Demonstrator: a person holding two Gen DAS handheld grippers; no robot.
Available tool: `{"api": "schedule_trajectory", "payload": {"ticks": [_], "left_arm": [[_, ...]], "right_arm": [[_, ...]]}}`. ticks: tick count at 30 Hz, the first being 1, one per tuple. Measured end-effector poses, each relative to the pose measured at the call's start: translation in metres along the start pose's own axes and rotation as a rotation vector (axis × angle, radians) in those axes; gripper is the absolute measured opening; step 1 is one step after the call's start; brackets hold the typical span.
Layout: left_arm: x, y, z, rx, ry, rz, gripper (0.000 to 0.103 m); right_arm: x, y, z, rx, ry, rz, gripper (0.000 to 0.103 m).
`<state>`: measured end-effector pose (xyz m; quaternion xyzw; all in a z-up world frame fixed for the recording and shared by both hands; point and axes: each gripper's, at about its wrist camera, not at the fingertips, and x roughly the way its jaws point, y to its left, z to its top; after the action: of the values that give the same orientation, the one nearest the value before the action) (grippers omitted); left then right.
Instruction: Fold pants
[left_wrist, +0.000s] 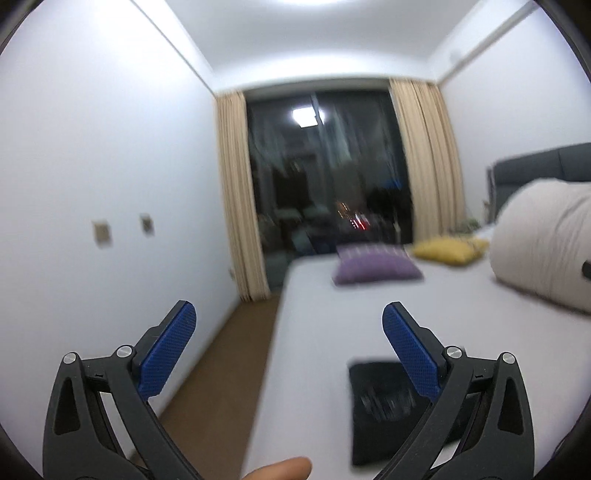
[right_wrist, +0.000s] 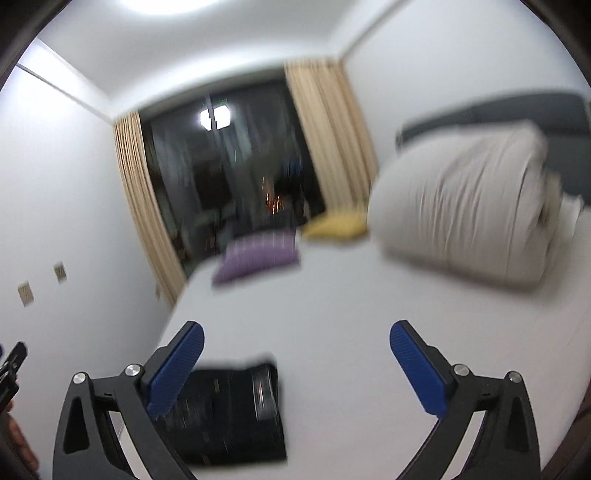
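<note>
Both claws up and empty: left claw (left_wrist: 290, 315) spread wide, right claw (right_wrist: 297, 336) spread just as wide, nothing between the fingers. Blue pads (left_wrist: 168, 354) carry a fine knurled, diamond-grid texture on black plastic arms with silver rivets; on the right claw the pads (right_wrist: 419, 369) show ribbing instead. A fingertip (left_wrist: 280, 469) pokes in at the bottom edge of the left view, cut off by the frame.

Below the claws, the pants (right_wrist: 229, 413) lie on the bed (right_wrist: 351, 314), a black folded rectangle, flat, near the bed's left edge. Motion blur smears them; some pale streaks show on the fabric, and nothing there can be read. In the left view the pants (left_wrist: 388, 410) sit partly behind the right finger.

Smooth pale sheet stretches back to a purple cushion (left_wrist: 375, 267), soft and rectangular, then a yellow cushion (left_wrist: 447, 251) just beyond it. To the right, a bulky cream duvet (right_wrist: 465, 206), rolled and creased, with a dark padded headboard (left_wrist: 539, 162) behind, cut off by the lens rim.

Brown floor (left_wrist: 218, 354) runs along the plain wall, where two small switch plates (left_wrist: 101, 230) are blurred. Farthest back, pleated beige curtains (left_wrist: 424, 158) frame a dark window (left_wrist: 321, 166) reflecting the ceiling light.
</note>
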<state>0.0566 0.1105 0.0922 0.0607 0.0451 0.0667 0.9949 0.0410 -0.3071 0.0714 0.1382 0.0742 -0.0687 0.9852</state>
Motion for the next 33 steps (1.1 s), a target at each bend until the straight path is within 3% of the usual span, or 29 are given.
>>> {"api": "schedule_trajectory", "payload": {"ticks": [4,7,10,13,16,19,25,29,33], "left_arm": [[-0.047,0.013,0.045,-0.014,-0.099,-0.023,0.103],[-0.073,0.017,0.066,-0.032,-0.132,-0.033,0.103],[-0.102,0.019,0.076,-0.034,-0.145,-0.051,0.103],[-0.109,0.016,0.071,-0.027,-0.104,-0.05,0.103],[-0.098,0.008,0.048,-0.041,0.048,-0.058,0.103],[-0.081,-0.004,0.01,-0.057,0.242,-0.069,0.103],[-0.048,-0.038,-0.07,-0.06,0.548,-0.131,0.103],[-0.044,-0.041,-0.102,-0.028,0.617,-0.124,0.103],[-0.032,-0.043,-0.129,-0.026,0.659,-0.128,0.103]], "right_arm": [[-0.055,0.02,0.04,-0.078,-0.153,0.053,0.103],[-0.086,0.036,0.061,-0.131,-0.214,0.061,0.103],[-0.102,0.049,0.071,-0.157,-0.236,0.122,0.103],[-0.092,0.06,0.061,-0.203,-0.12,0.143,0.103],[-0.072,0.061,0.037,-0.202,0.023,0.136,0.103],[-0.05,0.063,0.013,-0.197,0.157,0.116,0.103],[-0.007,0.056,-0.046,-0.194,0.433,0.051,0.103],[0.003,0.046,-0.087,-0.148,0.558,0.067,0.103],[0.012,0.039,-0.102,-0.124,0.611,0.04,0.103]]}}
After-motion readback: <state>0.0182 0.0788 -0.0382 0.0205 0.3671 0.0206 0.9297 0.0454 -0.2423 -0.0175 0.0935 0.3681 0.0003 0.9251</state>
